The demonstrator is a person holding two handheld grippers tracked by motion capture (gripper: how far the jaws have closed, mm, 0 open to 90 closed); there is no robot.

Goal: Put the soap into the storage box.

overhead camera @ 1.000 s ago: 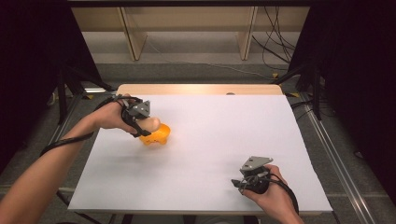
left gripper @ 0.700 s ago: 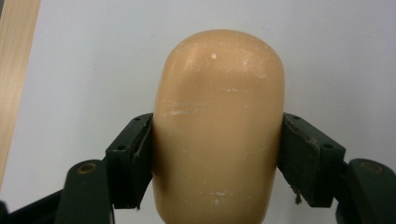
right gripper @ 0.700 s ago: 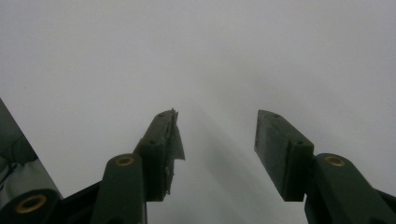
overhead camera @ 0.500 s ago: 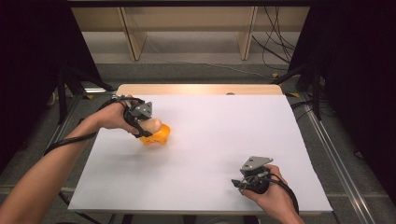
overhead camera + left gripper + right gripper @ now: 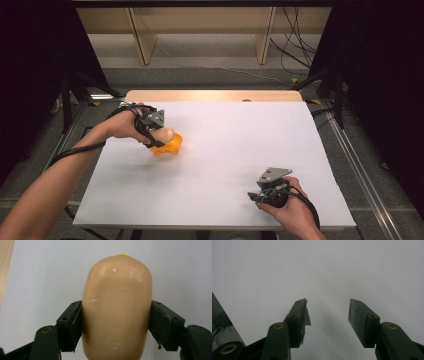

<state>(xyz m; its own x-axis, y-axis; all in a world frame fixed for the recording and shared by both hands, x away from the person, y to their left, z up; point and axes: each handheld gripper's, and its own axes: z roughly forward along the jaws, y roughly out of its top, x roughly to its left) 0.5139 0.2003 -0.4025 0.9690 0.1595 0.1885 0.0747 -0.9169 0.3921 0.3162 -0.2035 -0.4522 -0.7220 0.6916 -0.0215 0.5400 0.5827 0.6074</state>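
A white table [image 5: 225, 165] with a strip of bare wood along its far edge stands on a grey floor, with pale wooden frame legs [image 5: 140, 40] and loose cables [image 5: 295, 55] beyond it in the high view. From that camera the left claw [image 5: 162, 140] sits at the table's left side, toward the far edge, and holds a toy with a tan rounded top and an orange-yellow lower part [image 5: 167, 142]; the orange part lies on or just above the white surface, which of the two cannot be told. The left gripper view brings what the high view cannot: the tan rounded body [image 5: 116, 310] sits squarely between the two black jaws, both pads [image 5: 75, 325] pressed flat against its sides, and faint white scuffs mark its skin, while the orange part shows as a mere sliver at the top. The right claw [image 5: 262, 195] rests near the table's front right corner, well apart from the toy. The right gripper view shows its jaws spread with nothing between them, above plain white table [image 5: 324, 270].
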